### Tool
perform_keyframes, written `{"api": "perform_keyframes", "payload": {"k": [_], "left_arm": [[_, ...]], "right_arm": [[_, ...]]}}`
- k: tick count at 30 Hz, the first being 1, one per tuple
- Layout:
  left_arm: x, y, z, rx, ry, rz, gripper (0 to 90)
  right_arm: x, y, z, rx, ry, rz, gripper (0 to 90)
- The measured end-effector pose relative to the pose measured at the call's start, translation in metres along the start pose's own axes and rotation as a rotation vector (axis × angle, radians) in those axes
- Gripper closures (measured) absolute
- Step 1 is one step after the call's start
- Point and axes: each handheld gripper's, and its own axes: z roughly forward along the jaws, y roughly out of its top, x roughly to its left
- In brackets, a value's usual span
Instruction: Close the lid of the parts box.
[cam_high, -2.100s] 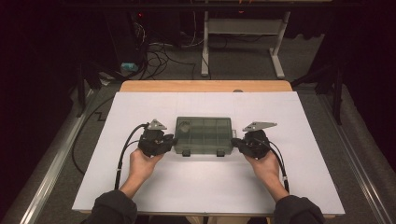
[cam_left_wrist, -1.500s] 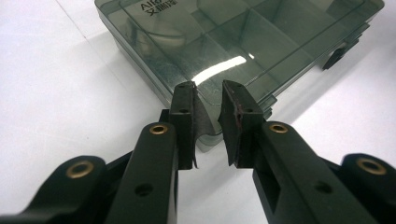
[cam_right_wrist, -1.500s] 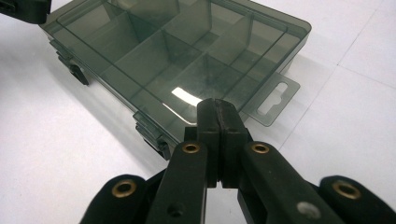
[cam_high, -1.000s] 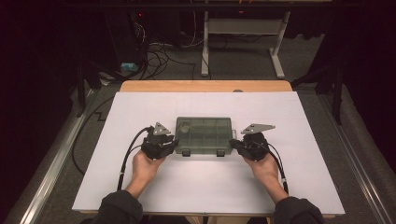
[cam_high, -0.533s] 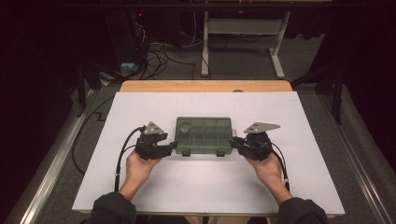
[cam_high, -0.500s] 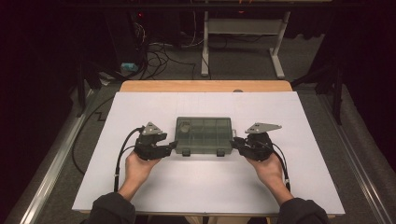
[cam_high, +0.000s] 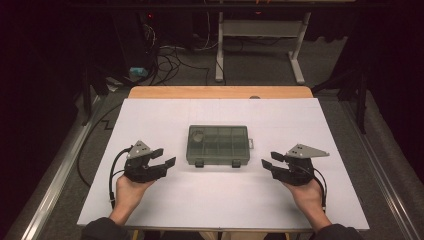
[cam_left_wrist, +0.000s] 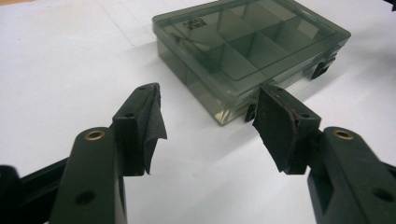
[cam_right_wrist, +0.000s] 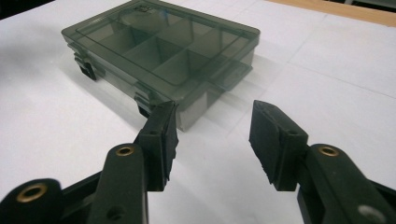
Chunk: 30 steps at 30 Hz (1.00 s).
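Observation:
A smoky grey transparent compartment box (cam_high: 218, 145) lies shut on the white table sheet (cam_high: 210, 200), with two dark latches on its near side. My left gripper (cam_high: 164, 158) is open, a short way off the box's left near corner, and holds nothing. My right gripper (cam_high: 272, 160) is open too, just off the box's right near corner. In the left gripper view the box (cam_left_wrist: 247, 51) lies beyond the open gripper (cam_left_wrist: 210, 116). In the right gripper view the box (cam_right_wrist: 163, 51) sits ahead and left of the gripper (cam_right_wrist: 212, 135). The compartments look empty apart from a dark patch at the far left.
The white sheet covers a wooden table whose bare far edge (cam_high: 220, 92) shows. Beyond it on the floor stand a white desk frame (cam_high: 260, 45) and tangled cables (cam_high: 165, 55). A metal rail (cam_high: 60, 170) runs along the left side.
Both grippers have drawn back from the box's sides, the left one to the left and nearer me, the right one to the right. The box has stayed put.

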Motion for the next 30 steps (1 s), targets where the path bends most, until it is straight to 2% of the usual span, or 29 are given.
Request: {"api": "perform_keyframes", "payload": {"k": [7, 12, 21, 26, 28, 30], "left_arm": [[0.009, -0.015, -0.013, -0.030, 0.025, -0.028, 40.6], [0.012, -0.022, -0.020, -0.057, 0.035, -0.040, 39.9], [0.019, -0.039, -0.028, -0.076, 0.049, -0.067, 38.2], [0.024, -0.051, -0.033, -0.085, 0.071, -0.087, 36.8], [0.026, -0.055, -0.035, -0.090, 0.097, -0.103, 36.2], [0.027, -0.057, -0.037, -0.097, 0.103, -0.112, 36.2]], "right_arm": [[-0.006, -0.017, -0.014, -0.031, -0.019, 0.024, 47.9], [-0.009, -0.024, -0.020, -0.041, -0.031, 0.039, 46.7], [-0.011, -0.038, -0.027, -0.049, -0.043, 0.051, 44.2], [-0.016, -0.049, -0.035, -0.071, -0.062, 0.068, 42.5], [-0.019, -0.052, -0.038, -0.076, -0.066, 0.075, 42.1], [-0.022, -0.057, -0.041, -0.083, -0.077, 0.084, 41.6]]}}
